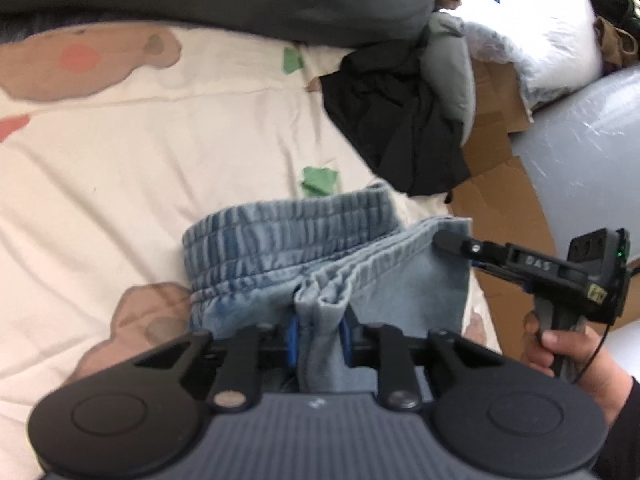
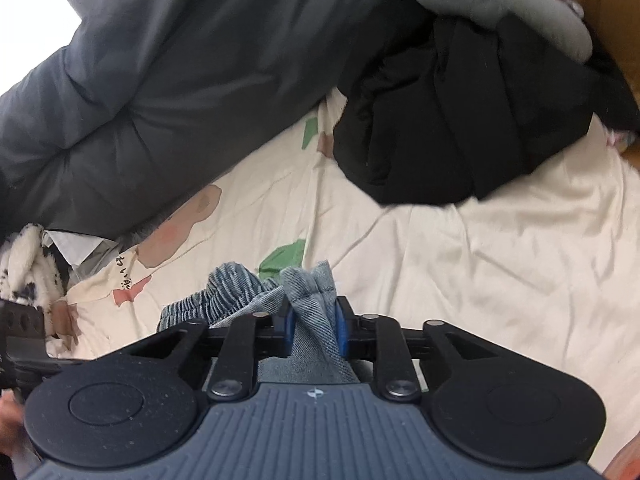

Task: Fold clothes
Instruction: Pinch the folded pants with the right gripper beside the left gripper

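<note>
Light blue denim shorts (image 1: 280,240) with an elastic waistband lie folded over on the cream bed sheet (image 1: 140,152). My left gripper (image 1: 320,332) is shut on a bunched fold of the denim near the waistband. In the left wrist view the right gripper (image 1: 448,240) pinches the shorts' right edge, held by a hand (image 1: 568,356). In the right wrist view my right gripper (image 2: 314,328) is shut on a gathered denim shorts (image 2: 308,284) corner between its blue pads.
A black garment (image 1: 400,120) lies in a heap at the sheet's far right, with a grey pillow (image 1: 448,68) beside it. A dark grey duvet (image 2: 180,72) runs along the back. Cardboard (image 1: 496,184) lies on the floor past the bed edge. A fluffy spotted item (image 2: 24,264) sits at left.
</note>
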A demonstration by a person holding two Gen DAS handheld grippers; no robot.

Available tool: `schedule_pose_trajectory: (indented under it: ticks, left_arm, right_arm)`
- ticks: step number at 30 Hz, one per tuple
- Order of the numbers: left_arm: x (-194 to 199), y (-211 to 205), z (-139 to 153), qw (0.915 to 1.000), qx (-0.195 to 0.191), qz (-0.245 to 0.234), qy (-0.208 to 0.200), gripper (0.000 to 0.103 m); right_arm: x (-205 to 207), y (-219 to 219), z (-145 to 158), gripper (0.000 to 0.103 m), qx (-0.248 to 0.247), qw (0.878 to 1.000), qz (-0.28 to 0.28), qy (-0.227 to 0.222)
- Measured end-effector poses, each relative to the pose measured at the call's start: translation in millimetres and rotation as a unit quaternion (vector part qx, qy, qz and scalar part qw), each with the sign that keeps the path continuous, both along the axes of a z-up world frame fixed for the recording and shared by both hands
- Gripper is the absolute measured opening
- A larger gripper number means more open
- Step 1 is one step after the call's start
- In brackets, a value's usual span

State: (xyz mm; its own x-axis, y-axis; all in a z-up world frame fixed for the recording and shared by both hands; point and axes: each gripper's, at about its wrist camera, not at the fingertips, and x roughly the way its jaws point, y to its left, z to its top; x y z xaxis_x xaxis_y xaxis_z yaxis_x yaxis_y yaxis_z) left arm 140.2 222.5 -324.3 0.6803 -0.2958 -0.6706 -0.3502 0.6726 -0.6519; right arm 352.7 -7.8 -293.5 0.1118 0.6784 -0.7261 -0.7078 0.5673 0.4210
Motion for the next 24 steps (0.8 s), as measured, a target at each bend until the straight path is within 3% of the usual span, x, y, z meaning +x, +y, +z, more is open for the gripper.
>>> schedule_pose_trajectory:
  ticks: [10,17,24]
  left_arm:
    - [5,9,36,0.9995,0.025,-0.015,-0.013,0.02]
    - [17,19,22,0.9998,0.018,-0.005,0.005,0.02]
    - [19,22,22,0.9998,0.02,-0.003,-0.009,0.02]
  right_arm:
    - [-7,6,31,0.014,0.007,1.0,0.004,-0.03]
    - [-6,20,30,0.014,-0.014,0.999,0.003,-0.042]
    - [-3,23,29,0.014,-0.014,0.999,-0.004,-0.051]
